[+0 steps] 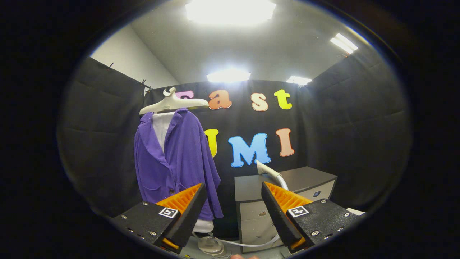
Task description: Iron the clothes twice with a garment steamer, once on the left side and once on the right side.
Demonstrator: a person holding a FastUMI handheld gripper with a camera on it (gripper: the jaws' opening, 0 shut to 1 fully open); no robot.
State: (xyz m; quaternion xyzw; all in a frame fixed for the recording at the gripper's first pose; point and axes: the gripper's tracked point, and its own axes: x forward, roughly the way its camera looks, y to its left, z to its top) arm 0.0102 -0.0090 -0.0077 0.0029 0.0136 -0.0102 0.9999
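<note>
Black cloth walls (pixel 345 118) enclosed the booth on three sides, under a pale ceiling (pixel 251 50) lit by bright panel lights. Against the back wall, beyond the left finger, hung a purple jacket (pixel 179 162) on a cream-coloured hanger (pixel 172 103), draped over a white form (pixel 161 129) whose lower end showed beneath the hem. The jacket hung open at the front, its lapels folded back and a dark button near the lower edge.

To the right of the garment, beyond the right finger, stood a low cabinet (pixel 251 212) with a dark top and pale front, well apart from the jacket. On its top rested the garment steamer (pixel 267 169), its white head tilted up and pointing toward the back wall. A white hose (pixel 251 244) ran from the steamer behind the right finger, down past the cabinet front and across the floor to a pale round base (pixel 210 245) sitting below the jacket.

The gripper (pixel 233 194) was held level, facing the gap between jacket and cabinet. Its two fingers stood wide apart, ribbed pads turned toward each other, with nothing between them and nothing touched. The steamer lay just beyond the tip of the right finger, untouched. A sliver of fingertips (pixel 244 257) showed below the gripper.
</note>
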